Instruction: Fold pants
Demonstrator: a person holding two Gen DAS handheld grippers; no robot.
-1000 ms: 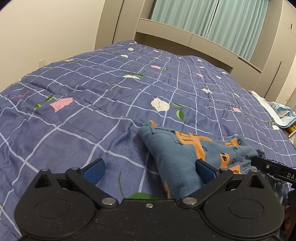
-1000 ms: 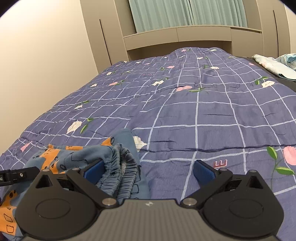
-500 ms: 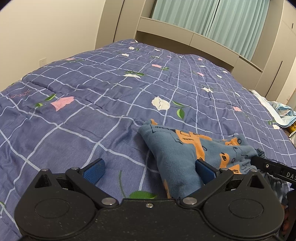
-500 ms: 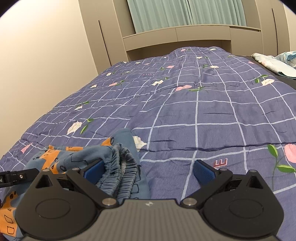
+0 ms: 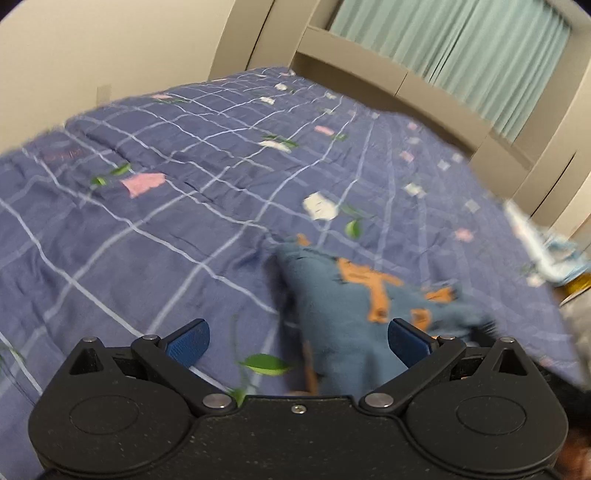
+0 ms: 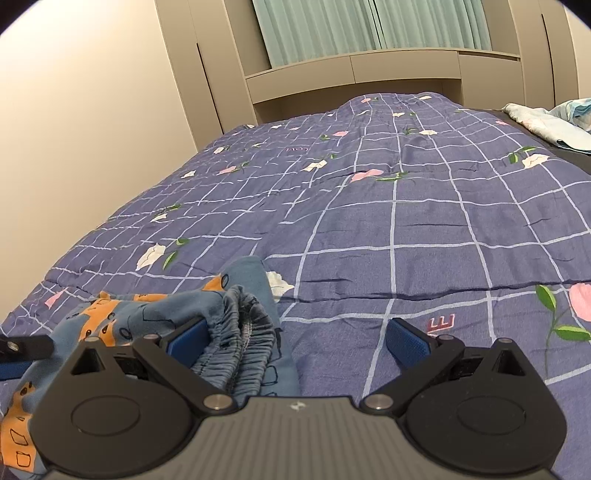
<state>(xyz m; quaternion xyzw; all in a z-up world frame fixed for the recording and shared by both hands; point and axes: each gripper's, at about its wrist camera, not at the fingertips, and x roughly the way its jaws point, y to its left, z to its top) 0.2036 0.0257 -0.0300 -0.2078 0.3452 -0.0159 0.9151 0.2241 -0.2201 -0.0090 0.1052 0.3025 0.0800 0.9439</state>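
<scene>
Small blue pants (image 5: pixel 332 295) with orange prints lie bunched on the purple checked quilt (image 5: pixel 166 221). In the left wrist view they sit between my fingers toward the right pad; the view is blurred. My left gripper (image 5: pixel 297 341) is open and holds nothing. In the right wrist view the pants (image 6: pixel 155 314) lie at the lower left, their gathered elastic waistband (image 6: pixel 240 343) against my left pad. My right gripper (image 6: pixel 297 341) is open with the waistband partly between the jaws. The left gripper's finger (image 6: pixel 26 347) shows at the far left edge.
The quilt (image 6: pixel 406 221) covers the bed up to a beige headboard shelf (image 6: pixel 351 77) with green curtains (image 6: pixel 369 26) behind. A beige wall (image 6: pixel 92 110) runs along the left. Light folded cloth (image 6: pixel 546 122) lies at the bed's right edge.
The left gripper has moved: its view is now blurred and has shifted, with the pants more central between the fingers. The right gripper has barely moved. Both stay open.
</scene>
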